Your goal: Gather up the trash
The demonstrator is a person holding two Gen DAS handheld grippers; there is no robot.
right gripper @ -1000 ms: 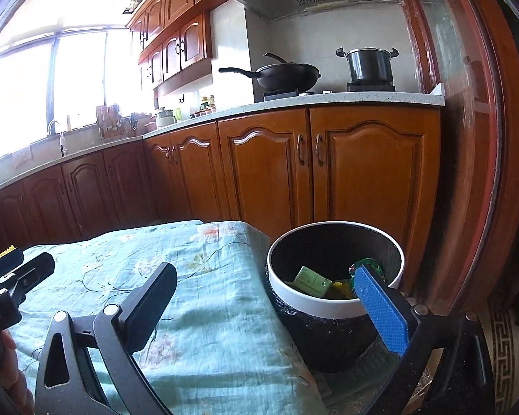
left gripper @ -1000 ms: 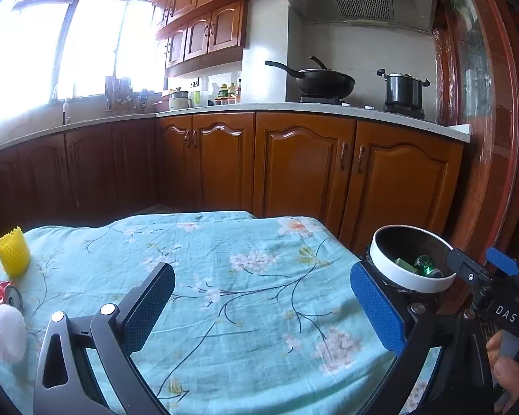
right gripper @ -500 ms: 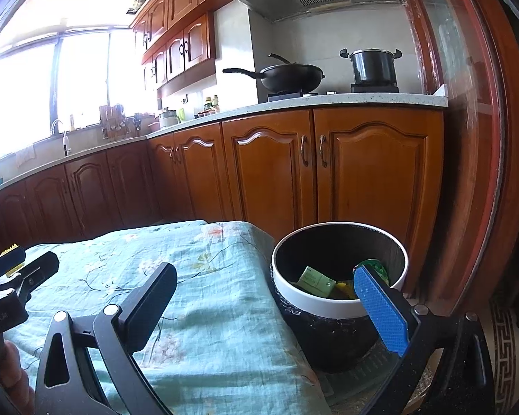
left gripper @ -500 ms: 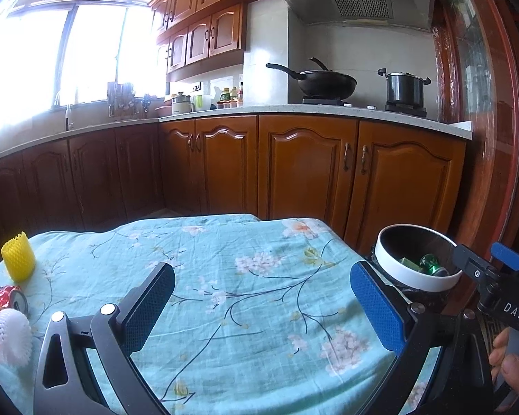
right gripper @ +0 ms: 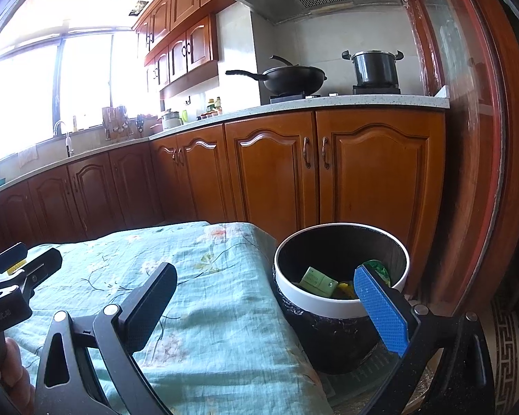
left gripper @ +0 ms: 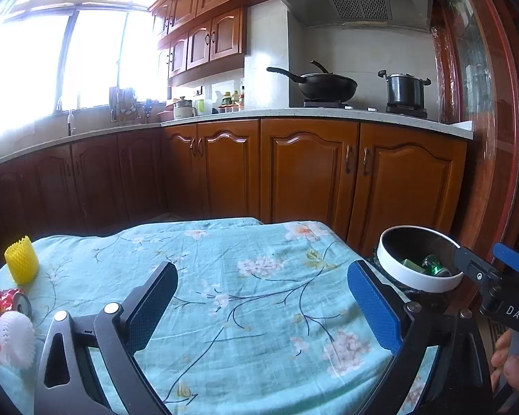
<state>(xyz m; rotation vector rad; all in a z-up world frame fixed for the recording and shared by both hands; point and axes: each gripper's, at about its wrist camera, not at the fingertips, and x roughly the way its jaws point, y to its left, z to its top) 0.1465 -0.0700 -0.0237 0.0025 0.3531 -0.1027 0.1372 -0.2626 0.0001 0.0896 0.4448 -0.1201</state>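
On the floral tablecloth (left gripper: 231, 297), at the far left, lie a yellow foam net (left gripper: 21, 260), a crushed red can (left gripper: 6, 305) and a white foam net (left gripper: 14, 339). My left gripper (left gripper: 263, 307) hovers open over the cloth with nothing between its fingers, well right of those pieces. A black bin with a white rim (right gripper: 339, 297) stands beside the table's right edge and holds a green carton (right gripper: 317, 280) and a green can (left gripper: 436, 265). My right gripper (right gripper: 273, 311) stays open above the table corner and the bin (left gripper: 419, 276), holding nothing.
Wooden kitchen cabinets (left gripper: 308, 173) run behind the table, with a wok (left gripper: 325, 86) and a pot (left gripper: 405, 91) on the counter. A reddish door frame (right gripper: 481, 173) rises right of the bin. A person's hand (left gripper: 512, 366) holds the right gripper's handle.
Both cameras have risen or tilted up slightly, so the table and bin sit lower in view. Both grippers stay open and empty.
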